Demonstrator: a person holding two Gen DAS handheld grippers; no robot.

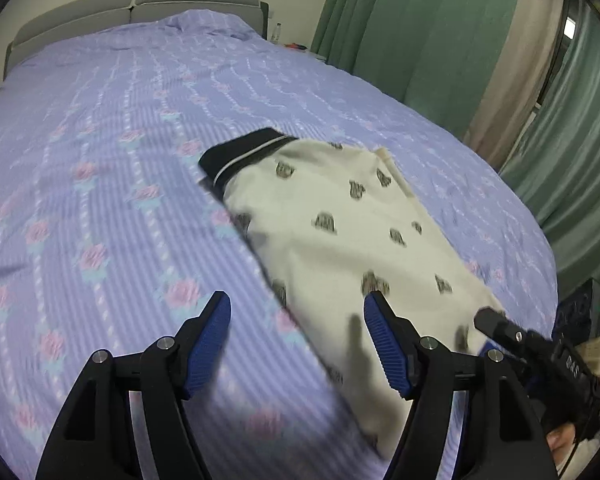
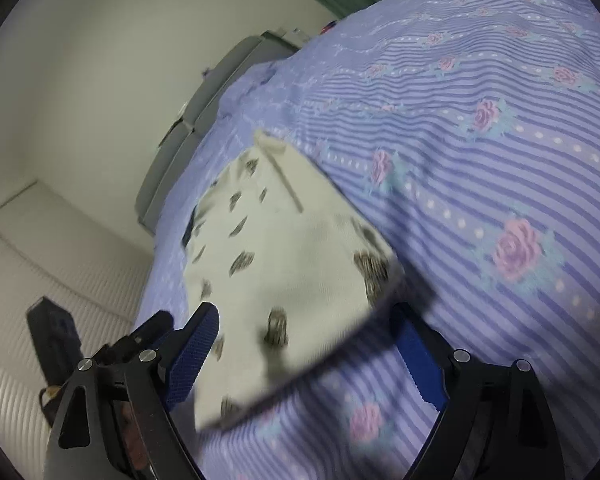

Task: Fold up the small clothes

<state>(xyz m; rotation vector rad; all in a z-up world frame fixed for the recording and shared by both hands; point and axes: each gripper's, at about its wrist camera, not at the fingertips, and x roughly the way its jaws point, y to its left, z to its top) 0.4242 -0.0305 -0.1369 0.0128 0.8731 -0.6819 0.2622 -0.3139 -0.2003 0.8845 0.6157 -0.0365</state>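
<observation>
Roughly centre-right in the left wrist view, the cream printed garment (image 1: 340,232) lies folded on the lilac striped bedspread (image 1: 120,160), its black collar (image 1: 240,156) toward the upper left. Both the left claw (image 1: 296,320) and right claw (image 2: 304,332) gape open, gripping nothing.

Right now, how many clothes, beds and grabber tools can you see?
Clothes: 1, a cream patterned garment with a black waistband, lying on the bedspread
Beds: 1, the bed with a lilac rose-striped cover
Grabber tools: 2, the left gripper and the right gripper, both open
Total: 4
</observation>
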